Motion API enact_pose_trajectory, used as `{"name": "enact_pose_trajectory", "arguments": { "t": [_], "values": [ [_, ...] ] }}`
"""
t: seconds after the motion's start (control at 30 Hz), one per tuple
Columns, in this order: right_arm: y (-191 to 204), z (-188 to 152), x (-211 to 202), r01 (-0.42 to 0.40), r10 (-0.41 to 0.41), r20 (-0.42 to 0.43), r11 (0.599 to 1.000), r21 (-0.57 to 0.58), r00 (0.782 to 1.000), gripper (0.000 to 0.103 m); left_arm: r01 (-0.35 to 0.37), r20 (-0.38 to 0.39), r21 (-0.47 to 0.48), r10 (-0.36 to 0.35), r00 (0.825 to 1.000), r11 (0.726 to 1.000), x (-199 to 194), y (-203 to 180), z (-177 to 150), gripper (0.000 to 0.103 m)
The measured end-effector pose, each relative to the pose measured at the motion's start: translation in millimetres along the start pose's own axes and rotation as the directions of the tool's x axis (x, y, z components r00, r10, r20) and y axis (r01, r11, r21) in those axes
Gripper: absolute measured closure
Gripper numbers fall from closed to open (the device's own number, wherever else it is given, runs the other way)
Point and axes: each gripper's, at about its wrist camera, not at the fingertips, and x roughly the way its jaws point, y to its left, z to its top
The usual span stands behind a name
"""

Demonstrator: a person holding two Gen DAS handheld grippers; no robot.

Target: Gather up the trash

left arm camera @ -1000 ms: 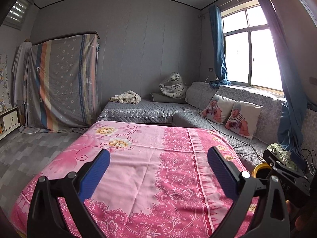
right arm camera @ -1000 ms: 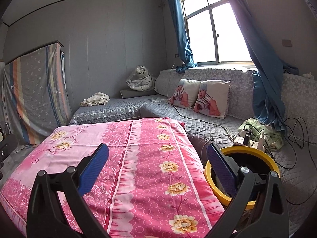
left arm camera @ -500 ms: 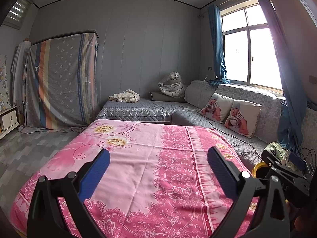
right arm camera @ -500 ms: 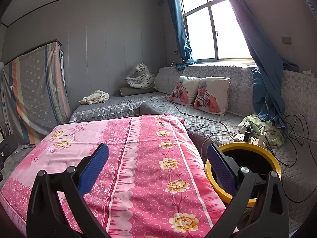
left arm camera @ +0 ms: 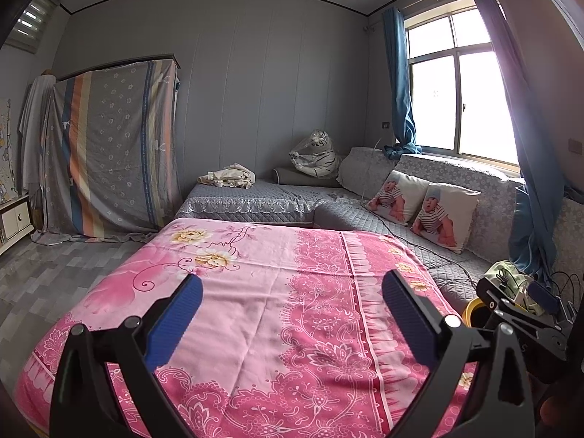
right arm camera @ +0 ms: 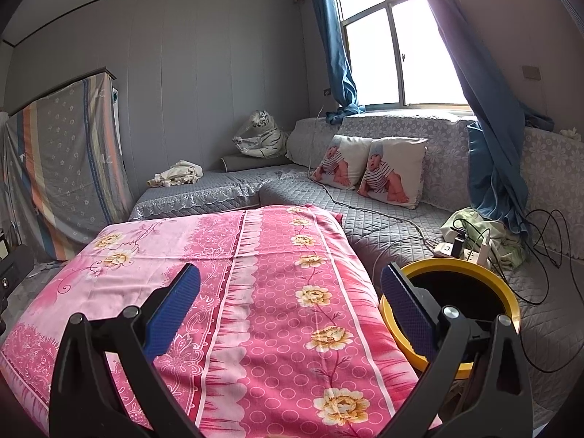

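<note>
Left wrist view.
- Left gripper (left arm camera: 290,297): jaws spread wide, nothing between the blue pads; it hangs over the near part of the table.
- Pink floral cloth (left arm camera: 262,292): covers the table from near edge to far edge. No trash shows on it.
- Right gripper (left arm camera: 518,314): seen at the right edge as a black frame; whether it is spread or pressed together cannot be told from here.
- Yellow bin (left arm camera: 471,310): only a sliver of rim shows, right of the table, partly behind the other tool.
- Grey sofa (left arm camera: 456,179): far right, under the window, with two printed cushions (left arm camera: 423,208).
- Beige crumpled cloth (left arm camera: 230,175): far, on the grey daybed; rag or trash, unclear.

Right wrist view.
- Right gripper (right arm camera: 290,292): jaws spread wide, holding nothing, over the near right part of the table.
- Yellow bin (right arm camera: 511,299): near right, just beside the table edge, its rim partly behind the right finger; dark interior, contents not visible.
- Power strip (right arm camera: 463,248): on the sofa seat beyond the bin, with tangled cables.
- Green cloth (right arm camera: 471,219): bunched beside the strip.

Step in hand, as judged: searching. No trash item is identifiable in either view, so its place cannot be given; only the receptacle is located.

Next move, as judged: sweep the cameras to find a piece, close one open tool on it, then carry it to the bin.
</note>
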Motion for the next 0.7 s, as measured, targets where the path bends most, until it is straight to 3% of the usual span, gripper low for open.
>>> {"name": "enact_pose_trajectory", "arguments": {
  "t": [0.7],
  "values": [
    [-0.3, -0.1, 1.8, -0.003, 0.003, -0.003, 1.000, -0.002, 1.000, 0.008, 0.011, -0.003, 0.003, -0.011, 1.000, 1.000, 3.5, -2.2, 1.0, 0.008]
  ]
}}
